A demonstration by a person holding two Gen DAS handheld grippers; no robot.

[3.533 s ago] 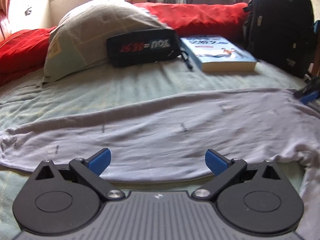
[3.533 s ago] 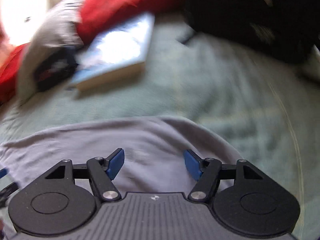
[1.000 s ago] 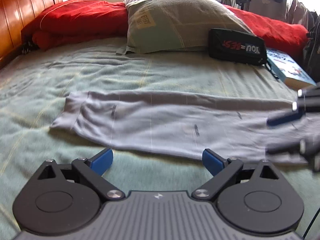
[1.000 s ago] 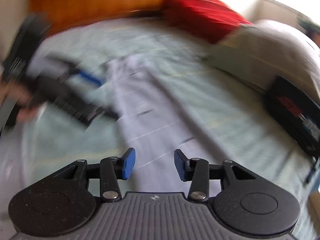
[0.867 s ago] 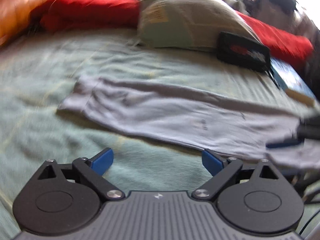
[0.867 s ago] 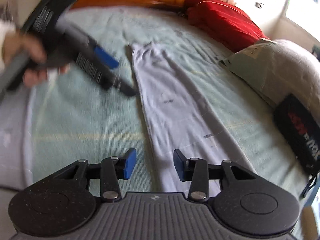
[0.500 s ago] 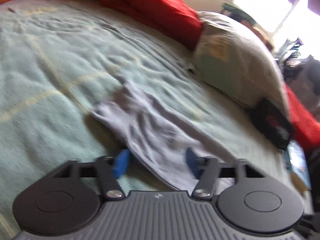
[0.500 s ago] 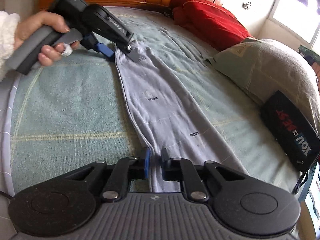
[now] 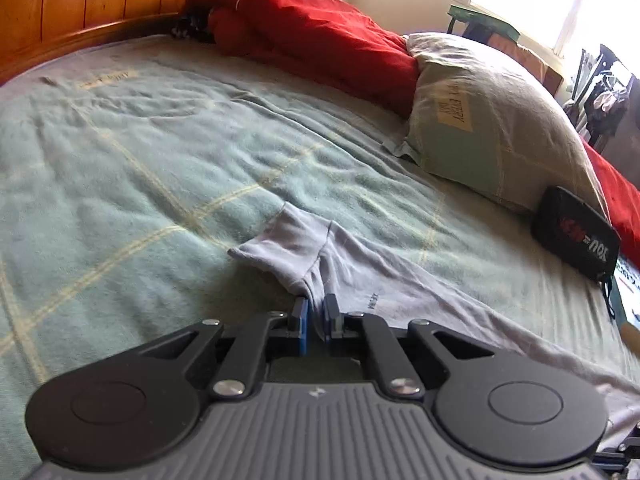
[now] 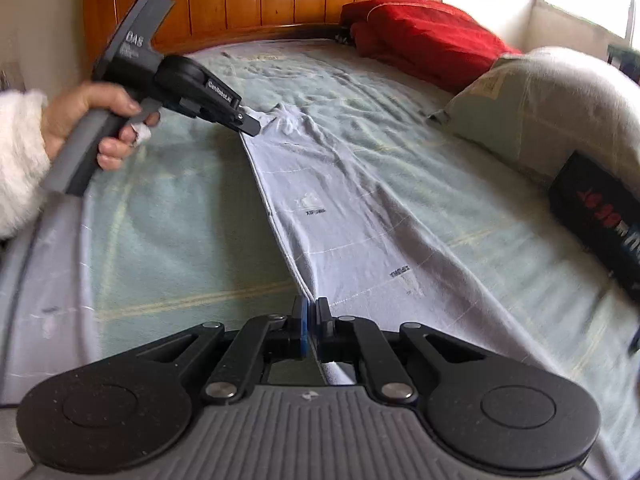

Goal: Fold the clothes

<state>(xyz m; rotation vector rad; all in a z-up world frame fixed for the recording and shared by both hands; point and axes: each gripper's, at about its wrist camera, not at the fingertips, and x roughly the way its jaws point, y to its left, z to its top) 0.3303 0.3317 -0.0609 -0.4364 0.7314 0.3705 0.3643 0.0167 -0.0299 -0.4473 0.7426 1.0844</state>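
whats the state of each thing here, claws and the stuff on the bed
left claw: shut on the grey garment's near edge
right claw: shut on the same edge, further along
grey garment: folded into a long strip, flat on the bed
pillow: lying on the bed
black pouch: closed, against the pillow
red blanket: bunched by the headboard

Green checked bed [image 9: 120, 152], grey garment [image 10: 340, 208], pillow [image 9: 492, 128], red duvet [image 9: 312, 36], black pouch [image 9: 576, 232]

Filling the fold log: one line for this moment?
stage: edge pinched | left gripper: shut on grey garment | right gripper: shut on grey garment | garment: flat on bed
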